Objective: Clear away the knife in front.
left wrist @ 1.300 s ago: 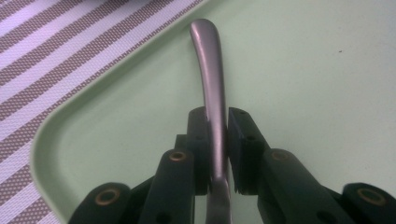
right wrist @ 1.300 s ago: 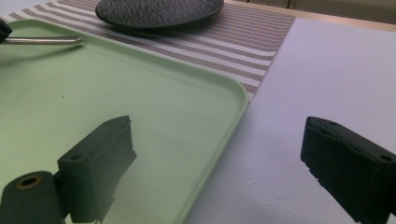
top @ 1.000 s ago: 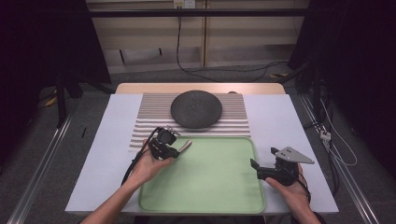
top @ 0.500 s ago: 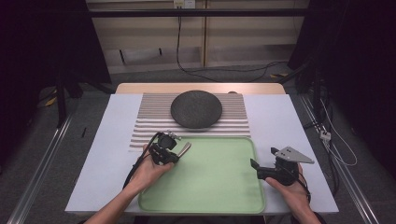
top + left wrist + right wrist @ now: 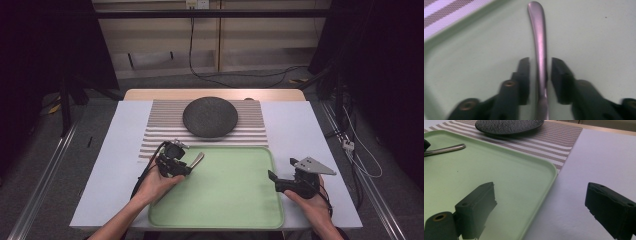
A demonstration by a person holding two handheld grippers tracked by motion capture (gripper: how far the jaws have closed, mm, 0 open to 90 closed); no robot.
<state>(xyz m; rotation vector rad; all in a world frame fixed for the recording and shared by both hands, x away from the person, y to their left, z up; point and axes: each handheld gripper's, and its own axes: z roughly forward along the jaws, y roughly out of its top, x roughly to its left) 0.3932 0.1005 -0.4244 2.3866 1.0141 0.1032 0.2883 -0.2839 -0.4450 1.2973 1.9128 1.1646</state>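
I look over everything here and I find no word, number, brand or sign that can be read. The dark plate [image 5: 210, 117], the striped mat [image 5: 160, 127], the green tray [image 5: 240, 200] and the metal handle [image 5: 539, 47] carry no print at all, and both grippers are plain black with no label on them. On the wall at the far end there is a small white socket [image 5: 196, 4], but if something is written on it, it is too small for me to read.
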